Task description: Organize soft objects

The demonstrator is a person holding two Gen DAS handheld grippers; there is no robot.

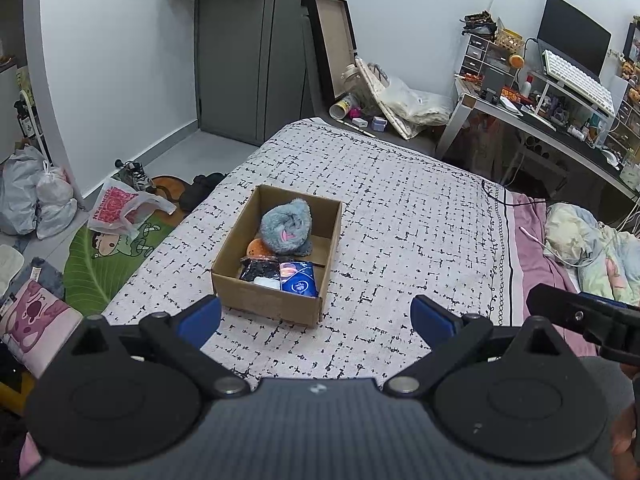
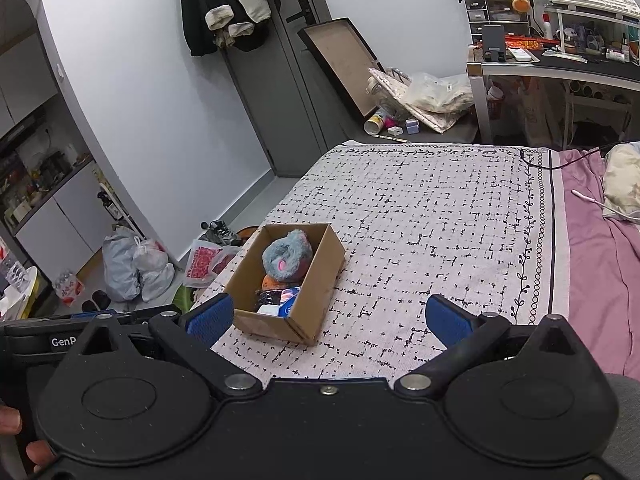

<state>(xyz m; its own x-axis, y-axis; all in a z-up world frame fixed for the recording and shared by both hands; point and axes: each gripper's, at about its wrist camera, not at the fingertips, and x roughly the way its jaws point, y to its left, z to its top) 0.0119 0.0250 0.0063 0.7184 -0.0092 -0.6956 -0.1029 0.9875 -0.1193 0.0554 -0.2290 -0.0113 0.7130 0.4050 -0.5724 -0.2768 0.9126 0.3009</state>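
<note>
The orange item (image 1: pixel 255 246) lies mostly hidden under the grey plush (image 1: pixel 286 226).

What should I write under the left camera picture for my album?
Open left claw hovers before a cardboard box on the bed, holding a fluffy grey plush and soft packets.

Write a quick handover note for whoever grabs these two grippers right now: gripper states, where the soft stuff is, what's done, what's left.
Left gripper: open, empty, held back from the box.
Right gripper: open, empty, also short of the box.
Cardboard box sits on the patterned bedspread. Inside: fluffy blue-grey plush, orange item under it, dark pouch, blue packet.
Done: these items are boxed.
Left: no loose soft items visible on the bedspread; probably just check the box.
</note>
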